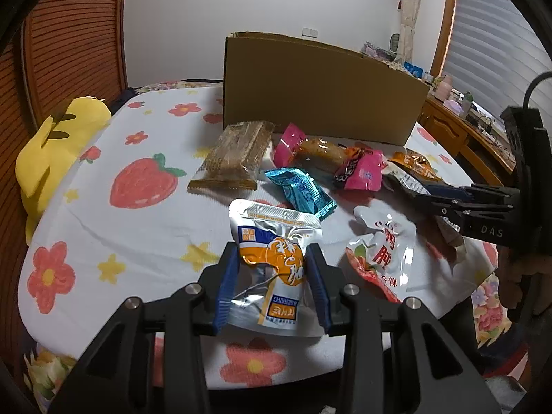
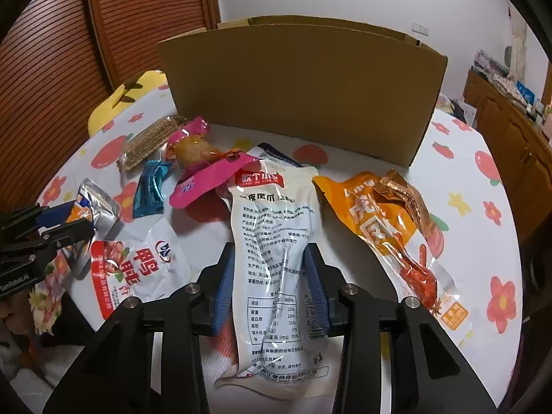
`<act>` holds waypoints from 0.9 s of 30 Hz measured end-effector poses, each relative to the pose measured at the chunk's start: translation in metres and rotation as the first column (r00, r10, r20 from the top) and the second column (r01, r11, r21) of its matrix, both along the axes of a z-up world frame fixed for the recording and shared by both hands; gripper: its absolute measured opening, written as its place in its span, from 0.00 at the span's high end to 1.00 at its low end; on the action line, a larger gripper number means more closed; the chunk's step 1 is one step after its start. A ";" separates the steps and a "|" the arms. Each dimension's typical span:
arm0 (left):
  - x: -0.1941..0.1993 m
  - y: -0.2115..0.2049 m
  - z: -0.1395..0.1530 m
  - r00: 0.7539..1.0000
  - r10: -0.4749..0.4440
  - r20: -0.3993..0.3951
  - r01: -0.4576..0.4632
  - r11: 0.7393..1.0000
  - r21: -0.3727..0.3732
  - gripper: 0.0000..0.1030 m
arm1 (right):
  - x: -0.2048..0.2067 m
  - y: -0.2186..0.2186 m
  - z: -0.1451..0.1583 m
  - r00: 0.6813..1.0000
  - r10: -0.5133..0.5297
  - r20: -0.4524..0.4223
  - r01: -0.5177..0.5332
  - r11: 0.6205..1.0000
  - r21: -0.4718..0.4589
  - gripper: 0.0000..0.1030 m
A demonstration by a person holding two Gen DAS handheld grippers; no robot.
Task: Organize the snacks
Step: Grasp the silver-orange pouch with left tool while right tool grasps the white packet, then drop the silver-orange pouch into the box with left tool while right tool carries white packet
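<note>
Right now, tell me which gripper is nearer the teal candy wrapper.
Left. The left gripper is shut on the silver pouch directly in front of the teal wrapper. The right gripper grips the white pouch, farther right.

The wall [image 1: 214,17] behind is plain white, with a small white switch plate [image 1: 309,32] on it. At the left stands a wooden slatted door [image 1: 74,45] in red-brown colour. The table [image 1: 138,227] carries a white cloth printed with strawberries and flowers, and a yellow plush toy [image 1: 55,145] lies at its left edge. At the right there is a window blind [image 1: 496,45], a pale curtain [image 1: 410,10] and a wooden cabinet [image 2: 510,131] with small things on top.
</note>
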State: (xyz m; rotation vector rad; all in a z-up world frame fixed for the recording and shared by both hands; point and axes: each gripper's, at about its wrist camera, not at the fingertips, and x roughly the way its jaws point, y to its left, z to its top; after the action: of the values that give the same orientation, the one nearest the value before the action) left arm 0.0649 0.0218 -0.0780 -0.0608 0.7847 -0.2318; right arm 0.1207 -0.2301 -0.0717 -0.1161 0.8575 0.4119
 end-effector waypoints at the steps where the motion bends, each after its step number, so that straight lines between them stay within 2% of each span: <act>1: -0.001 0.001 0.001 1.000 0.002 0.003 -0.002 1.000 -0.003 0.63 | 0.000 -0.003 0.000 1.000 -0.005 -0.003 0.005 1.000 0.011 0.65; 9: -0.002 0.002 0.002 1.000 0.006 0.012 -0.006 1.000 -0.011 0.63 | -0.009 -0.013 0.007 1.000 -0.012 0.006 0.012 0.998 0.057 0.69; 10: -0.002 0.002 0.002 1.000 0.006 0.013 -0.006 1.000 -0.010 0.63 | -0.010 -0.013 0.008 1.000 -0.011 0.011 0.010 0.998 0.062 0.74; 14: -0.004 0.001 0.005 1.000 0.005 0.020 -0.005 1.000 -0.010 0.63 | -0.017 -0.010 0.017 0.998 -0.017 0.059 0.016 0.999 0.031 0.80; 19: -0.004 0.001 0.008 1.000 0.005 0.027 -0.005 1.000 -0.008 0.63 | -0.019 -0.010 0.020 0.997 -0.004 0.073 0.003 1.000 0.015 0.85; 20: -0.004 0.001 0.008 1.000 0.005 0.028 -0.005 1.000 -0.008 0.63 | -0.021 -0.009 0.023 0.997 0.002 0.083 -0.003 1.000 0.009 1.00; 22: -0.004 0.001 0.009 1.000 0.005 0.029 -0.004 1.000 -0.010 0.63 | -0.027 -0.005 0.030 0.993 0.004 0.122 0.000 0.999 -0.033 1.00; 27: -0.005 0.002 0.010 0.999 0.006 0.032 -0.006 1.000 -0.015 0.63 | -0.030 -0.003 0.035 0.992 0.028 0.126 -0.022 0.999 -0.045 1.00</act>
State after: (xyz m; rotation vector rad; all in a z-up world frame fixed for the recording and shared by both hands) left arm 0.0596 0.0236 -0.0677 -0.0736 0.7504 -0.2325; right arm 0.0906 -0.2332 -0.0370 -0.1918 0.7411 0.4052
